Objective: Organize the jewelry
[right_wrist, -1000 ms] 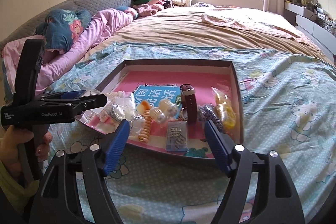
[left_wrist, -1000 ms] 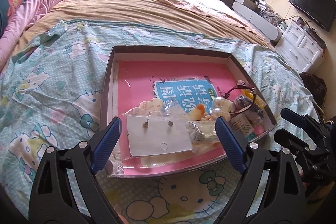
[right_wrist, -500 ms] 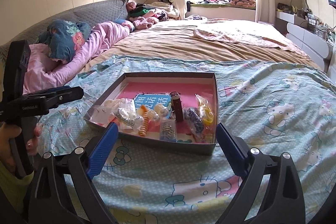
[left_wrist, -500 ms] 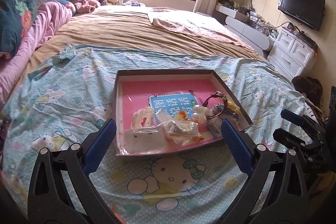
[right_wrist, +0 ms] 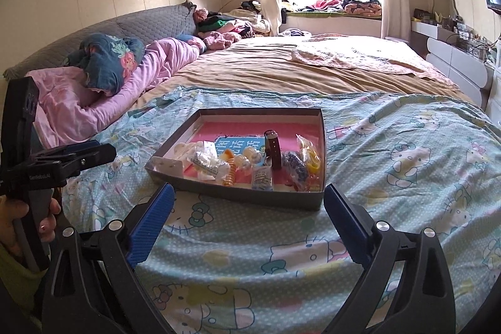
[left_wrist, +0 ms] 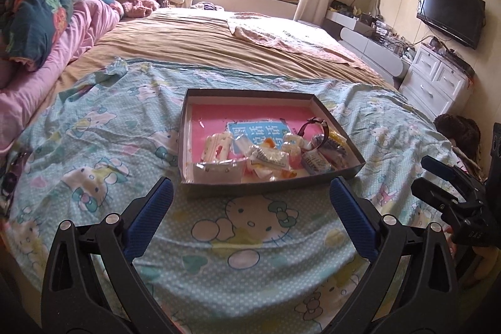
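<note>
A shallow dark box (left_wrist: pixel 269 190) with a pink floor sits on the Hello Kitty sheet; it also shows in the right wrist view (right_wrist: pixel 244 196). Inside lie small bagged jewelry pieces (left_wrist: pixel 267 158), a brown-strapped watch (right_wrist: pixel 273 147), an orange coil hair tie (right_wrist: pixel 230 172), a yellow item (right_wrist: pixel 311 160) and an earring card (left_wrist: pixel 217 172). My left gripper (left_wrist: pixel 250 219) is open and empty, hovering before the box's near edge. My right gripper (right_wrist: pixel 247 226) is open and empty, also short of the box. Each gripper shows in the other's view, the right one (left_wrist: pixel 444 180) and the left one (right_wrist: pixel 78 154).
The Hello Kitty sheet (left_wrist: pixel 94 152) covers the near part of the bed. Pink bedding (right_wrist: pixel 125 83) lies at the left. White drawers (left_wrist: pixel 435 80) and a wall TV (left_wrist: pixel 451 13) stand at the right. Clothes pile under the window (right_wrist: pixel 328 3).
Both grippers have pulled back and risen from the box, which now looks smaller and farther. Both stayed open and empty.
</note>
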